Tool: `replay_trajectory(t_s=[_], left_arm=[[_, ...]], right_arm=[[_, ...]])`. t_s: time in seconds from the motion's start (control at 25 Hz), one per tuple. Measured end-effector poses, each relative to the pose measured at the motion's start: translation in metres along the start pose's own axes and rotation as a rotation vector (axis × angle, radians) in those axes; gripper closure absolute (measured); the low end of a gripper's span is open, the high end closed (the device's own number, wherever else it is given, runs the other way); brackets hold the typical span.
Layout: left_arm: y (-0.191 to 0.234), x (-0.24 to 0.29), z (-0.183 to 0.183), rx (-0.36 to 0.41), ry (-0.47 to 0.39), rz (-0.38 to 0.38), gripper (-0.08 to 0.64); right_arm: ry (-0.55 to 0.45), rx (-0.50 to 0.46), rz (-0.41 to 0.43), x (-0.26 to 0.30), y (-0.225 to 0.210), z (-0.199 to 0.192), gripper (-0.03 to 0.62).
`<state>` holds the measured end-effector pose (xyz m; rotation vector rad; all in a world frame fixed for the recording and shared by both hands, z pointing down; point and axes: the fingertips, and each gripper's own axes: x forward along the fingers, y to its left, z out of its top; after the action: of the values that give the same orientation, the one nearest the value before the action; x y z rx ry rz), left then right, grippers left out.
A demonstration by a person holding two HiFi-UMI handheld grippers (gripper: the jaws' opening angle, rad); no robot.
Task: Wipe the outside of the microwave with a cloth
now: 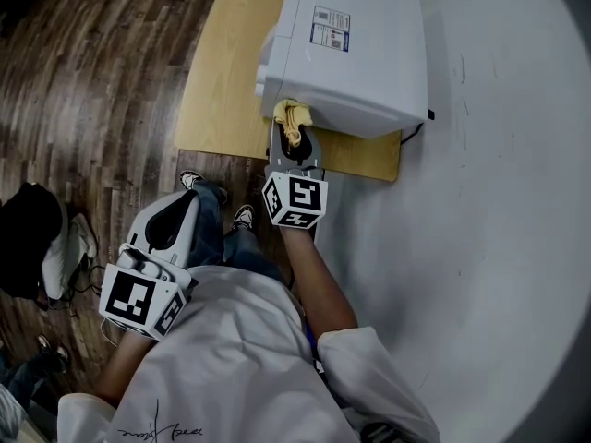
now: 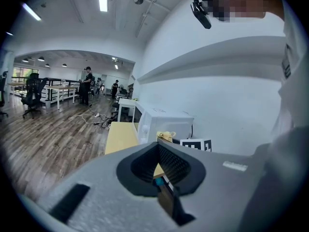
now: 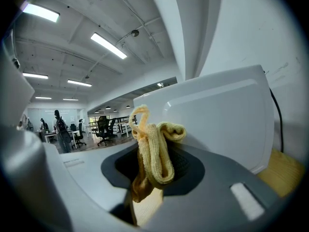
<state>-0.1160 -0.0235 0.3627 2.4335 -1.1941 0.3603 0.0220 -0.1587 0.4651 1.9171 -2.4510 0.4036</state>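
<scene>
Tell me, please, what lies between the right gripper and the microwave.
Just the yellow cloth, pinched by the right gripper; the head view shows it.

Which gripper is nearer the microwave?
Right. The right gripper, shut on the cloth, is right up at the microwave's near side. The left gripper is held back by the person's legs, short of the table.

Lighting: bright, even, from long white ceiling strip lamps (image 3: 108,46). Shadows: soft, beneath boxy white microwave (image 1: 355,44). Distortion: heavy fisheye, dark vignetted corners. Focus: folded yellow knitted cloth (image 3: 154,151) sharp; distant office background soft.
</scene>
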Motion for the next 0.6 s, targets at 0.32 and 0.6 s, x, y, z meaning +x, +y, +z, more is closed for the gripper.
replay_trajectory(t_s=[0.32,0.6], left_arm=[[0.008,-0.009,0.002,0.019,-0.005,0.042,0.569],[0.008,-0.012,0.002,0.005,-0.013,0.049,0.569]], right_arm=[[0.018,0.006,0.101,0.021,0.044,-0.006,0.474],[0.038,0.018,0.201,0.019,0.077,-0.009,0.474]])
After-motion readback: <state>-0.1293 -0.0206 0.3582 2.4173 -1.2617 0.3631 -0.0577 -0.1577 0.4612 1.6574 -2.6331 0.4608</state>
